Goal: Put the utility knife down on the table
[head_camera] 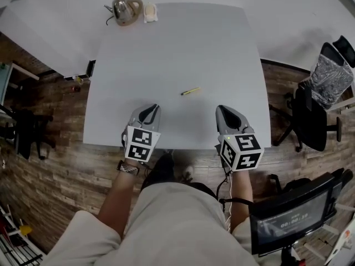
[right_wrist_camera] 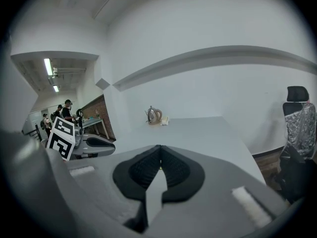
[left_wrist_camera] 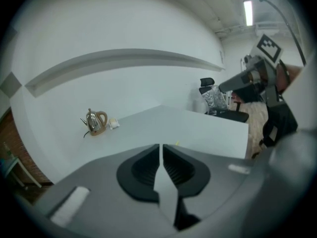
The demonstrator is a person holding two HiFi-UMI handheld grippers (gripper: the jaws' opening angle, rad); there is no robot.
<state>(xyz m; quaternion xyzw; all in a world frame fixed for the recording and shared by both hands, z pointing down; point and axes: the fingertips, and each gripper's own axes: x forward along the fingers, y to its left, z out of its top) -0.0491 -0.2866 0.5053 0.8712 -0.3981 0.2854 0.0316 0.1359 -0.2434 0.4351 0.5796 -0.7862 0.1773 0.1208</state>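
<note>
Head view overhead, others low — table (head_camera: 177, 49) shared

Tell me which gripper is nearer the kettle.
Left. The left gripper is at the near edge of the table, almost directly in line with the kettle at the far edge. The right gripper is level with it but farther right.

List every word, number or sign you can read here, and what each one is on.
None reads clearly.
On the screen, lower right of the head view: digits, too blurred to read.
On the left gripper and right gripper: black-and-white square markers, no letters.
On the utility knife and kettle: no legible print.
</note>
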